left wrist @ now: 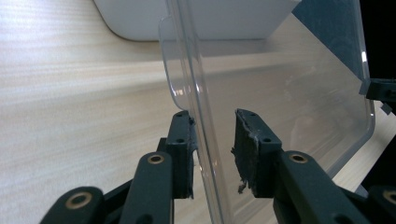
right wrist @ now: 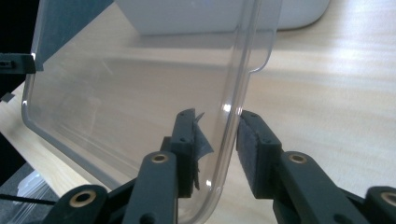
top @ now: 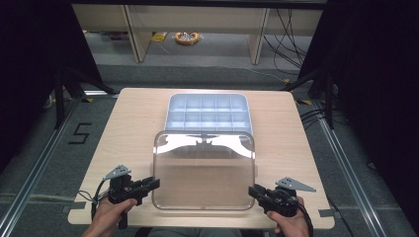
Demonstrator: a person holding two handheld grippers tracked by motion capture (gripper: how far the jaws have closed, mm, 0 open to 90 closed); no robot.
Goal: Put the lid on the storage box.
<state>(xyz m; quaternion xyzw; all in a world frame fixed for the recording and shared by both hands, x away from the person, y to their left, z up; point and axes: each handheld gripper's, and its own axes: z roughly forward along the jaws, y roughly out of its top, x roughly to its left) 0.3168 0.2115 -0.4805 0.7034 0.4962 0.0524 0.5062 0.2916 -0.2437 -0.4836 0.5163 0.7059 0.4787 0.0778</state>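
Both grippers hold one thing between them: a big clear plastic lid (top: 203, 170) at the near end of the desk (top: 133, 123). On the near left, the left gripper (top: 154, 184) bites the lid's left edge. In the left gripper view its jaws sit on both sides of the thin rim (left wrist: 198, 140), clamped on it. On the near right, the right gripper (top: 253, 191) bites the lid's right edge the same way, and in the right gripper view the rim (right wrist: 231, 135) runs between its two black pads (right wrist: 250, 144), which pinch it.

I think the lid is light and thin, so it will bend and wobble if only one side is pulled. It looks smooth and shiny too, so it could slip out of the pads. The curved-up rim at each side is the best place to hold, and both sides should go together and stay level. Squeezing too hard could crack it.

Farther back, in the middle of the desk, sits a pale tray (top: 207, 112) with many small square boxes inside. The lid's far edge lies over the tray's near side.
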